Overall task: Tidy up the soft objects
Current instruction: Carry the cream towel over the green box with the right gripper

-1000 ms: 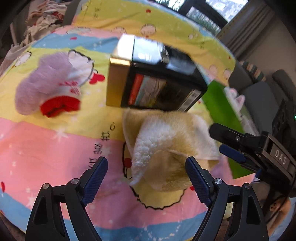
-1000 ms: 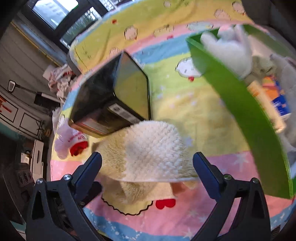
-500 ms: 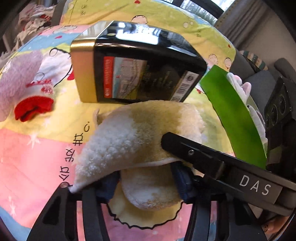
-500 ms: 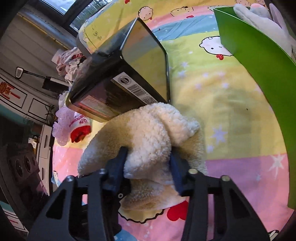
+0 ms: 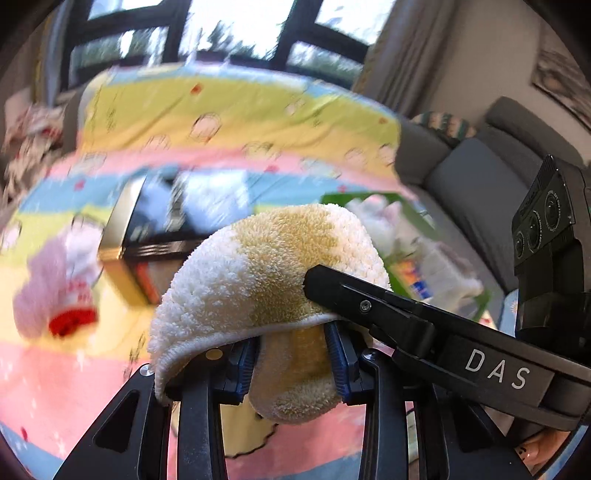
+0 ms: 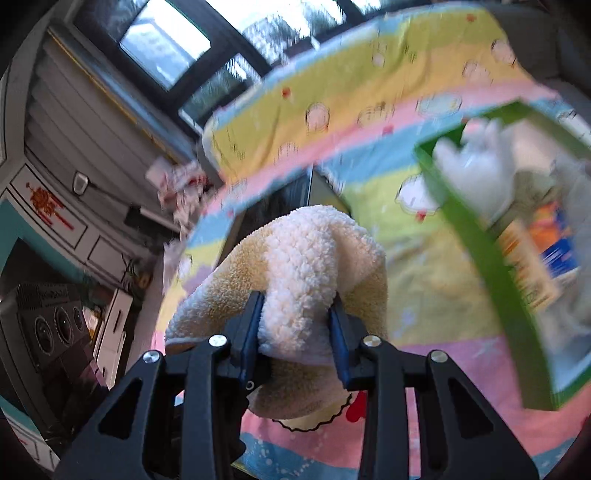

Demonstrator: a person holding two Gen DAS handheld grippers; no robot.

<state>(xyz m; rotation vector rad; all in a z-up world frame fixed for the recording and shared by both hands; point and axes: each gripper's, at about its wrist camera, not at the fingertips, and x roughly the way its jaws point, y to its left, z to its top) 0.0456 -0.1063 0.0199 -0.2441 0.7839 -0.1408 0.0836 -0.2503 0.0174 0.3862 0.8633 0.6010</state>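
Towel, fluffy, cream and pale yellow, bunched up and raised clear of the bedspread, gripped from both sides at once. Pinched in a thick fold by the left gripper, blue pads pressing into the pile and still closing; a flap draped forward over the left-hand finger. Pinched likewise by the right gripper, its fingers closing on a white fold of the towel, the rest hanging below the pads. Right gripper's black finger (marked DAS) laid across the towel's right side in the left wrist view. Behind the towel, on the striped cartoon bedspread, a black and gold box, blurred. Further left, a pink and white sock with a red cuff, lying flat. To the right, a green bin holding a white plush toy and some colourful packets, too blurred to identify. Grey sofa beyond the bed; dark-framed windows at the back.
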